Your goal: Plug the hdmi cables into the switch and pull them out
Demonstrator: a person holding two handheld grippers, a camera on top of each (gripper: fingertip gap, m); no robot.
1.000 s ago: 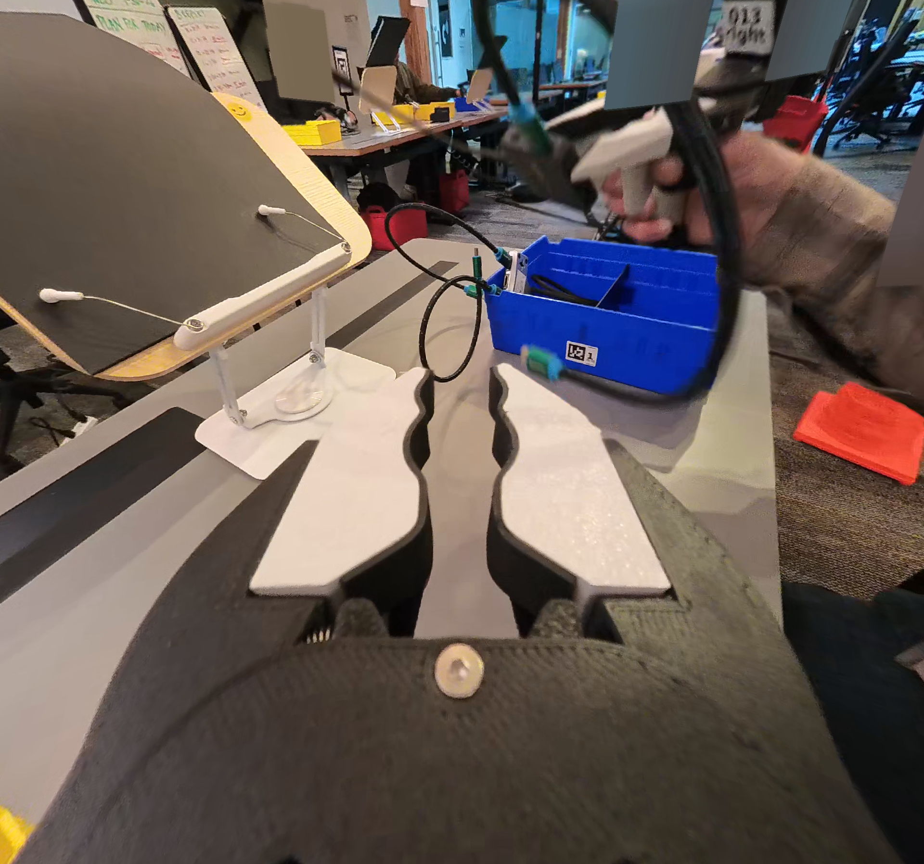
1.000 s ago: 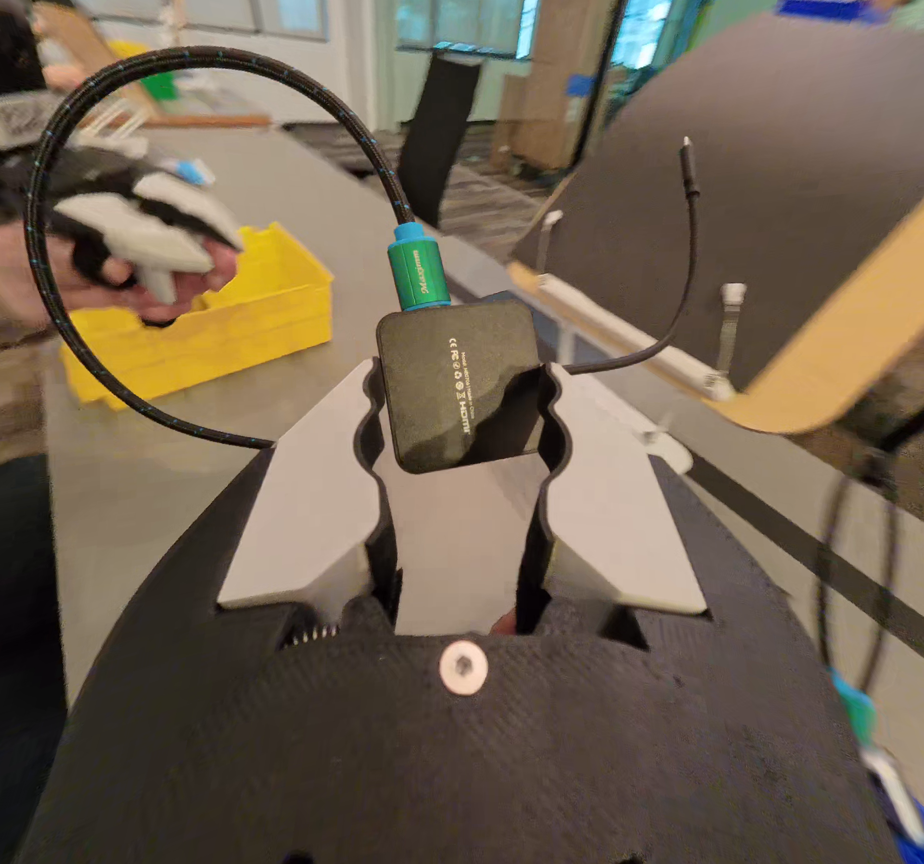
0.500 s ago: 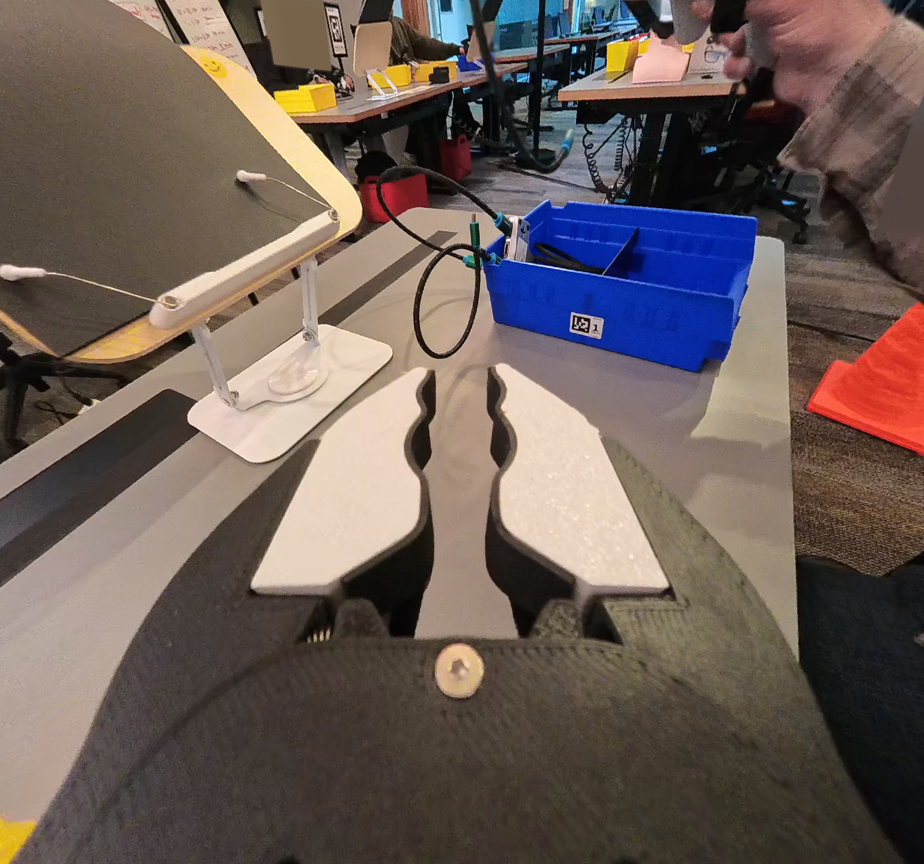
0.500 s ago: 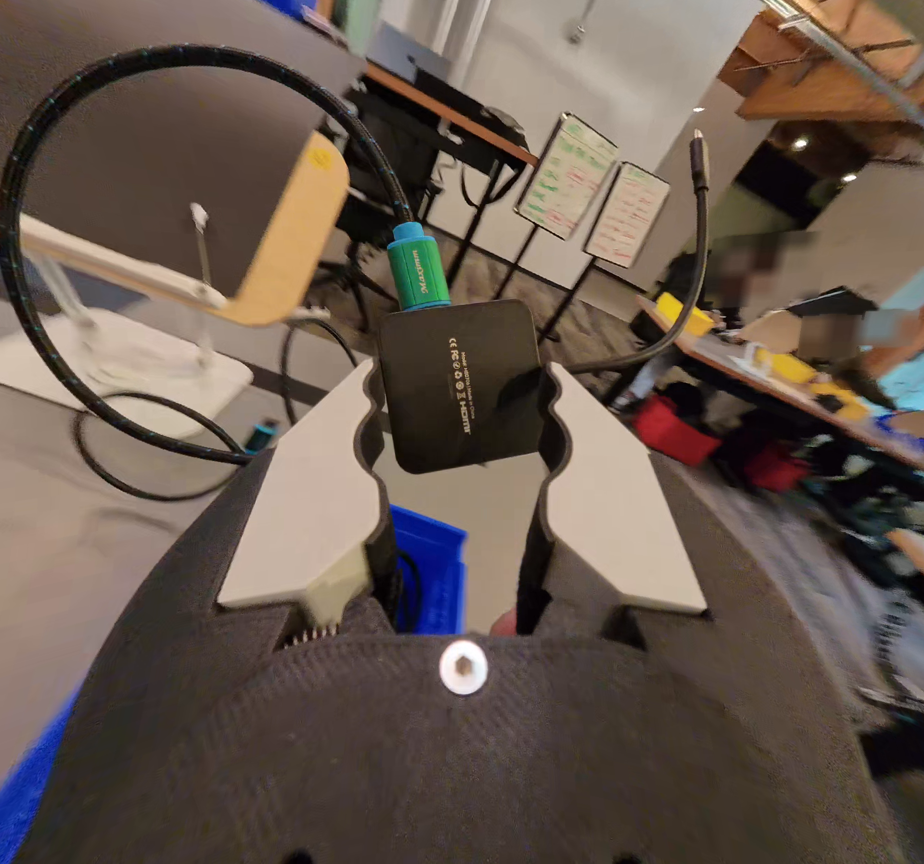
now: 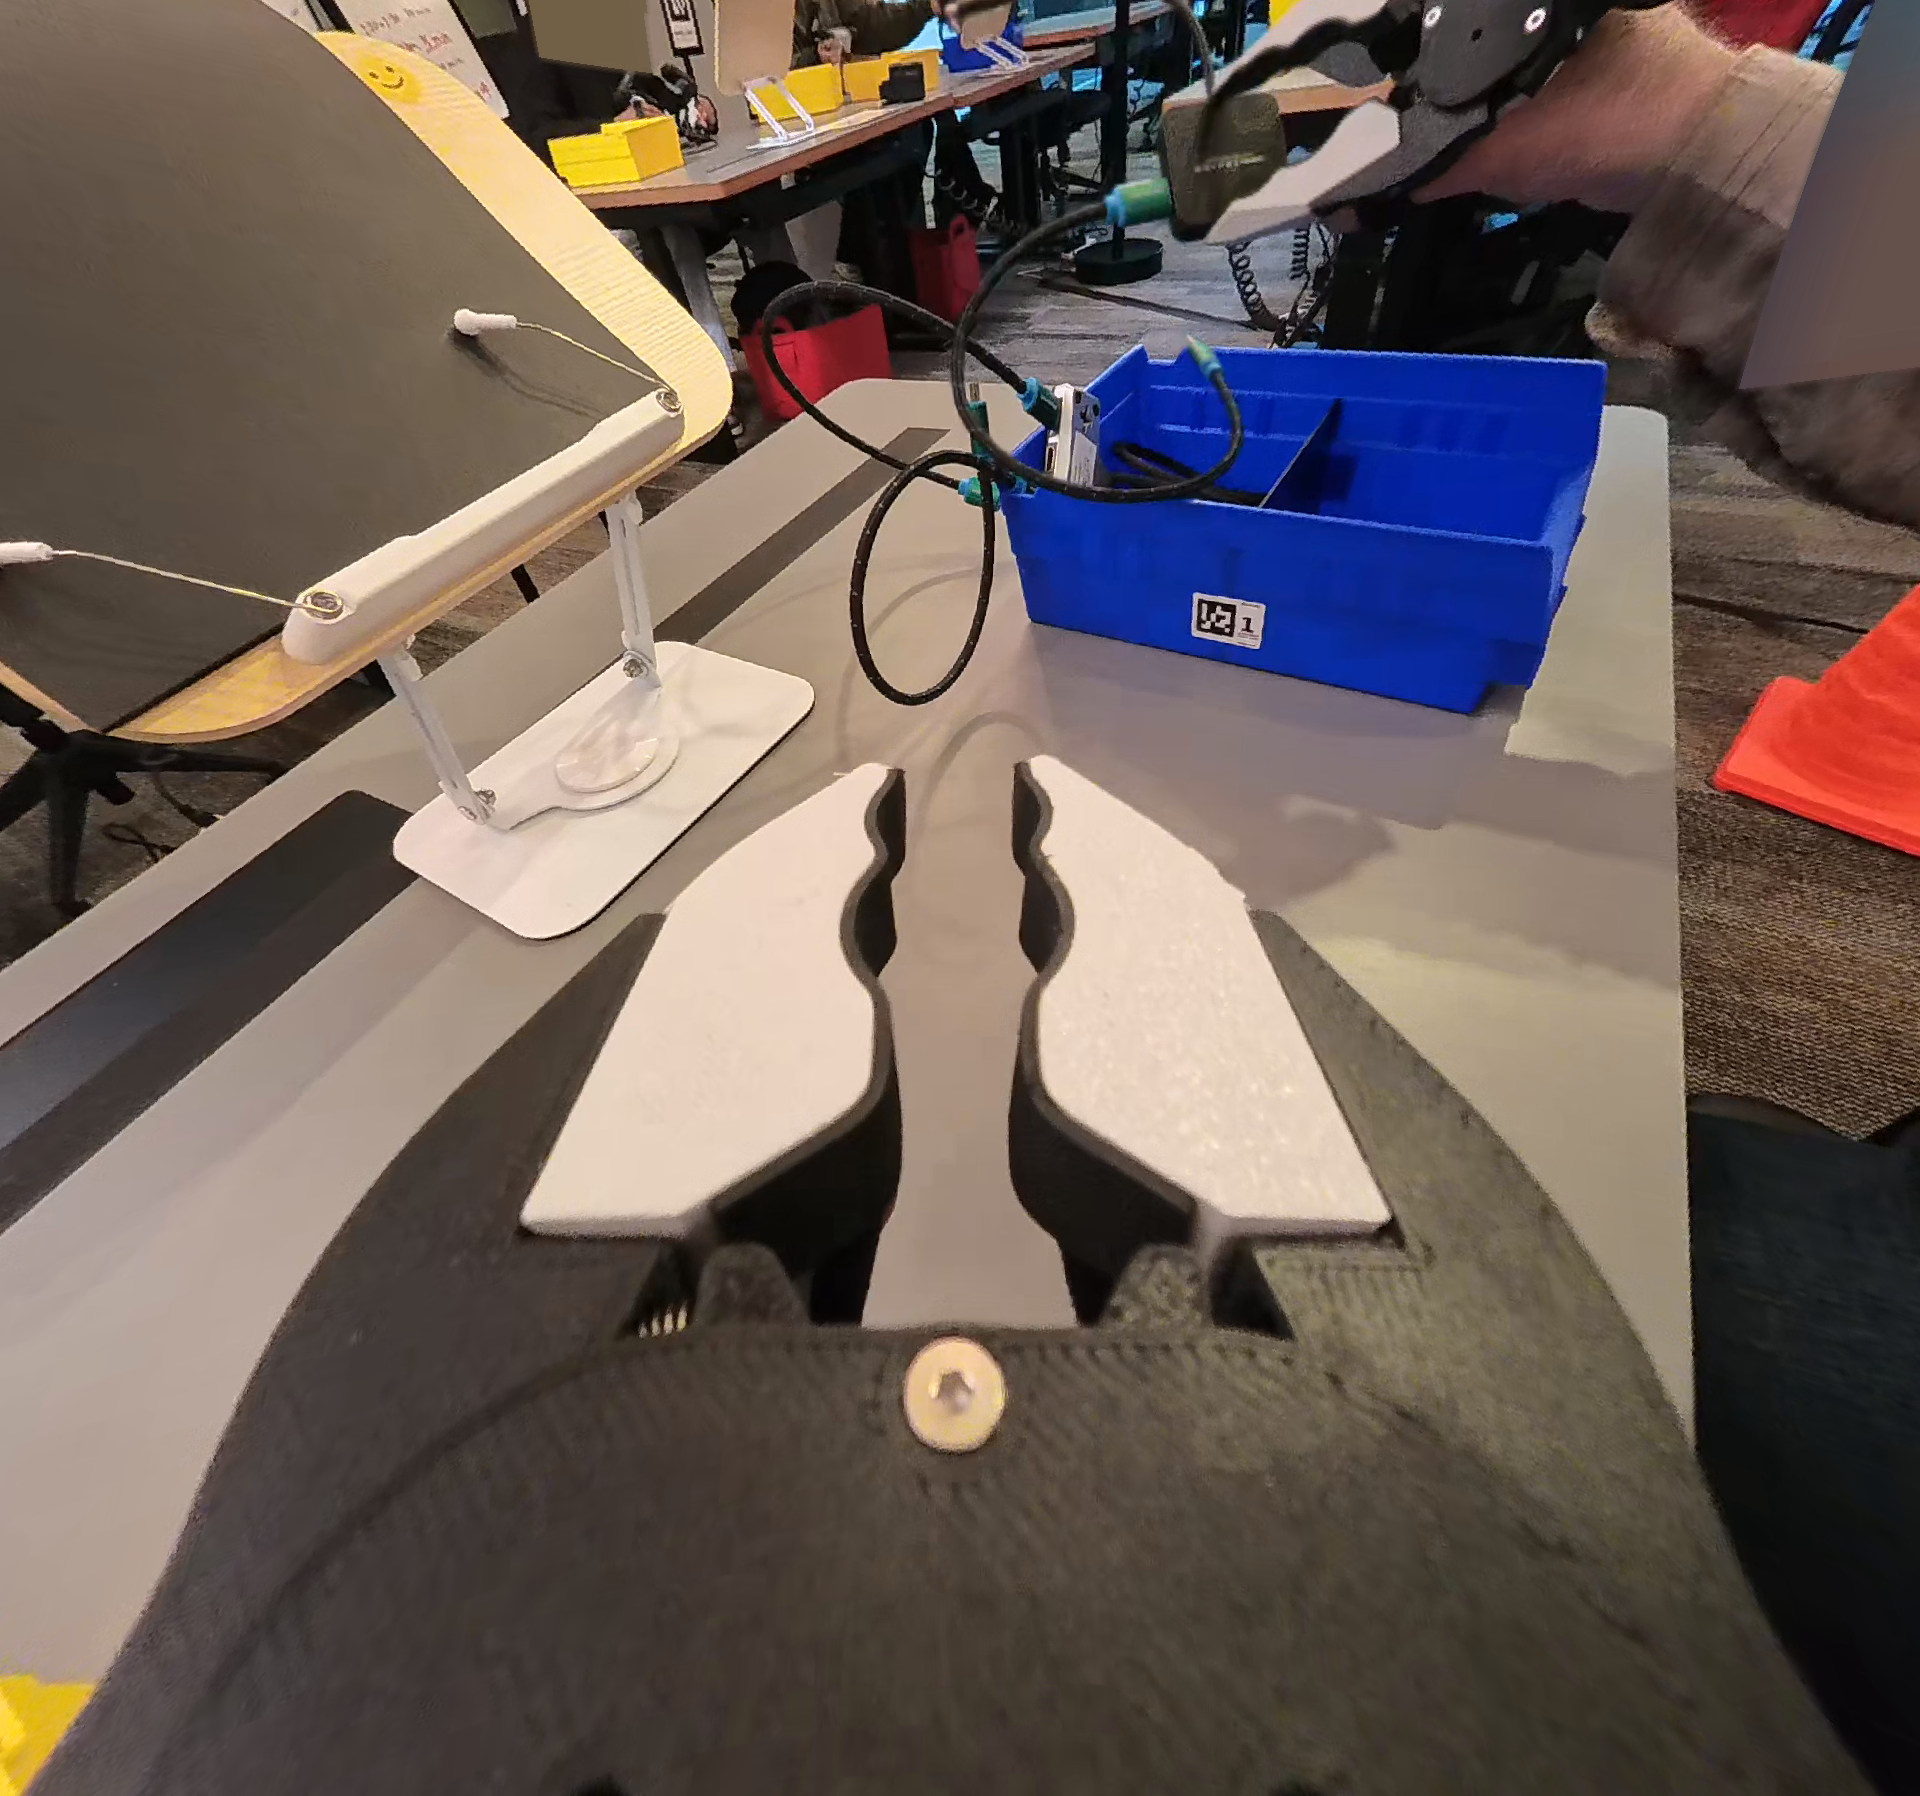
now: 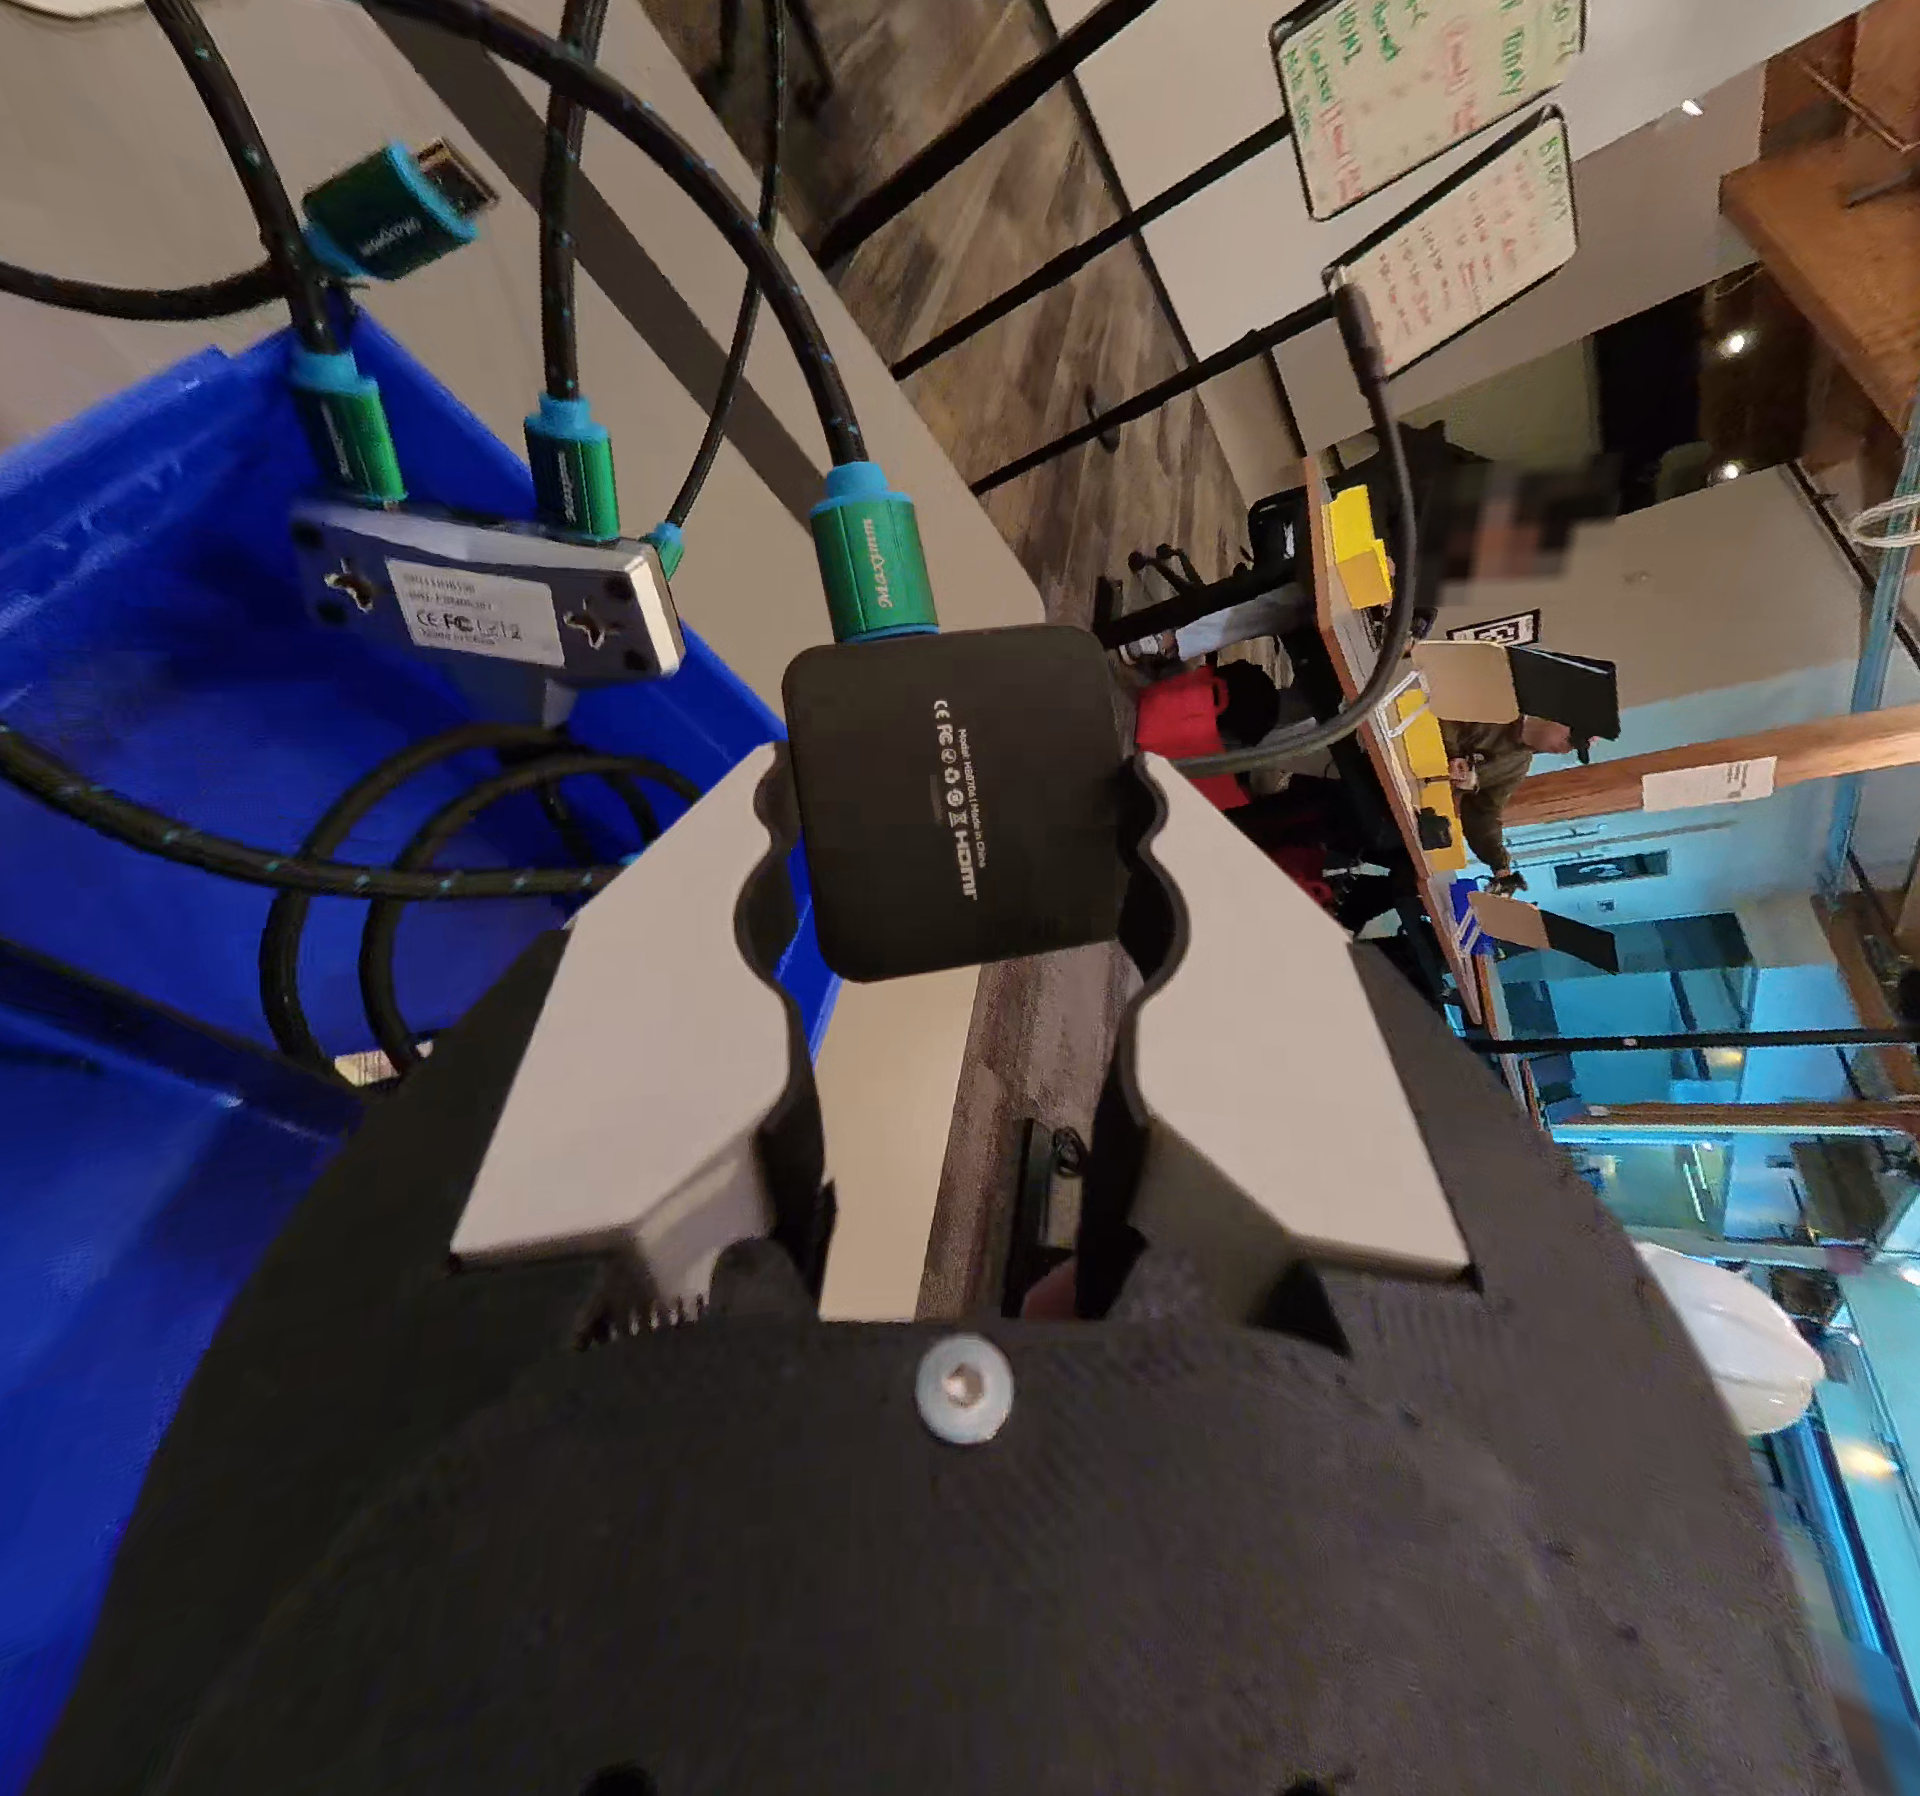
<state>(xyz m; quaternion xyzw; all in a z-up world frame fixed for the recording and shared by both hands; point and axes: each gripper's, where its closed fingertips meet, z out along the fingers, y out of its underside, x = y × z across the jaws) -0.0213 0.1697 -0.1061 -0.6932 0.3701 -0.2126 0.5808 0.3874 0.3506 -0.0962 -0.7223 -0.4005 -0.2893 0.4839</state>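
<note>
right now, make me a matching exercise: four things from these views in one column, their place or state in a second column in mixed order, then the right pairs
Things
1. black switch
2. silver switch
3. left claw
4. loose green plug

States
A. slightly parted and holding nothing, above the grey table
B. propped at the edge of the blue bin with cables plugged in
C. plugged into nothing, metal tip bare
D. clamped in the right claw, one green plug inserted

Pairs: 1-D, 2-B, 3-A, 4-C
</note>
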